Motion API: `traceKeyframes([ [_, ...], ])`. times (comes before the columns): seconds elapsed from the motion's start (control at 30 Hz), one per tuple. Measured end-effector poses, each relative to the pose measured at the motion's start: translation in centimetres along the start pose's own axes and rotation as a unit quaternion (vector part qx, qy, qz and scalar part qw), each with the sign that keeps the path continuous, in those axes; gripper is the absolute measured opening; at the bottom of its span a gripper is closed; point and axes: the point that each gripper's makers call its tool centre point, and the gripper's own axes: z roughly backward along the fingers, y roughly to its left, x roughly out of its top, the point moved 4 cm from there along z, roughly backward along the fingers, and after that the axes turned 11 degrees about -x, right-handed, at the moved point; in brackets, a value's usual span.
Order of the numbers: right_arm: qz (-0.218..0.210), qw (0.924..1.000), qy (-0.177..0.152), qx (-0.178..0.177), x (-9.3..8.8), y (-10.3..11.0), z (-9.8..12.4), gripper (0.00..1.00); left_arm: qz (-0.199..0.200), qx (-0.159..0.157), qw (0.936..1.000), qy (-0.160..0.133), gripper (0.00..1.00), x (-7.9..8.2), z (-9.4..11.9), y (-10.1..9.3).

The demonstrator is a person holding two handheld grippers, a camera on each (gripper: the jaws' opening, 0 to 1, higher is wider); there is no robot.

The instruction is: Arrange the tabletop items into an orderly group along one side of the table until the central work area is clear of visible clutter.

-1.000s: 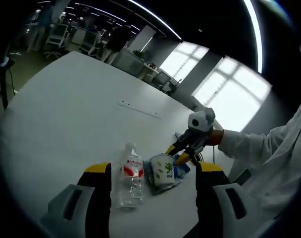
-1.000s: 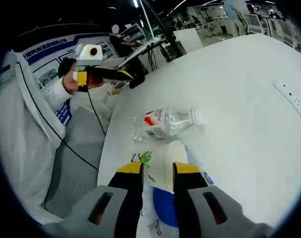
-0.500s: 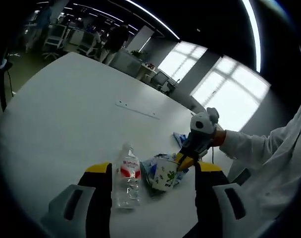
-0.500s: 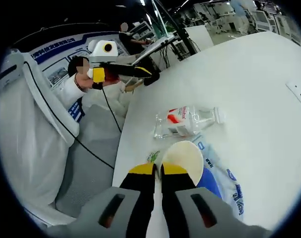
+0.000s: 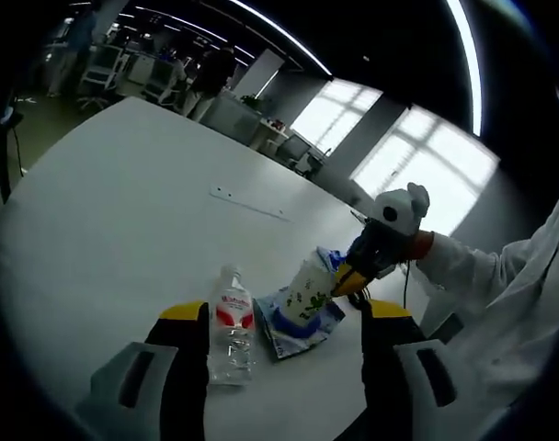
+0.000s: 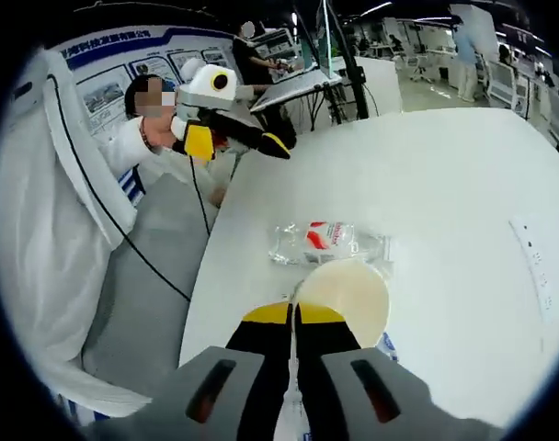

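Right gripper (image 6: 293,317) pinches cup (image 6: 346,289) rim, cup tilted; thin grip may slip, topple onto bottle (image 6: 327,243). Left gripper (image 5: 284,317) wide open, empty.

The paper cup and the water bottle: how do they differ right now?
The paper cup is pinched at its rim by the right gripper and tilted; the water bottle lies flat on the white table, ungripped. The cup is opaque white with green print, the bottle clear with a red label. The cup is over a blue-and-white packet; the bottle lies beside it.
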Motion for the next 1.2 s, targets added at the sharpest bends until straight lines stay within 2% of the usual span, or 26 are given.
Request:
traceKeyframes([
  [0.13, 0.029, 0.9982, 0.024, -0.047, 0.2, -1.5, 0.1, 0.00, 0.000, -0.002, 1.0000, -0.001, 0.68, -0.1, 0.0, -0.1],
  [0.17, 0.025, 0.9972, 0.033, -0.063, 0.2, -2.0, 0.2, 0.00, 0.001, -0.002, 1.0000, -0.001, 0.68, -0.2, -0.1, -0.2],
  [0.23, 0.025, 0.9974, 0.030, -0.061, 0.7, -2.6, 0.1, 0.00, 0.002, -0.003, 1.0000, -0.001, 0.68, -0.2, -0.1, -0.2],
  [0.4, 0.039, 0.9904, 0.064, -0.116, 0.9, -5.1, 0.0, 0.00, 0.004, -0.005, 1.0000, -0.002, 0.68, -0.4, -0.1, -0.2],
  [0.5, 0.030, 0.9902, 0.069, -0.118, 1.2, -5.8, -0.2, 0.00, 0.006, -0.007, 1.0000, -0.002, 0.68, -0.4, -0.1, -0.3],
  [0.67, 0.042, 0.9860, 0.094, -0.131, 1.4, -7.3, -0.4, 0.00, 0.007, -0.008, 0.9999, -0.003, 0.68, -0.4, -0.1, -0.3],
  [0.83, 0.077, 0.9764, 0.136, -0.149, 0.9, -8.9, -0.6, 0.00, 0.007, -0.010, 0.9999, -0.006, 0.68, -0.4, 0.0, -0.5],
  [1.03, 0.079, 0.9746, 0.150, -0.146, 0.6, -10.2, -1.4, 0.00, 0.007, -0.009, 0.9999, -0.009, 0.68, -0.5, 0.2, -0.4],
  [1.2, 0.086, 0.9724, 0.161, -0.146, 0.1, -10.5, -2.1, 0.00, 0.008, -0.009, 0.9999, -0.009, 0.67, -0.5, 0.1, -0.4],
])
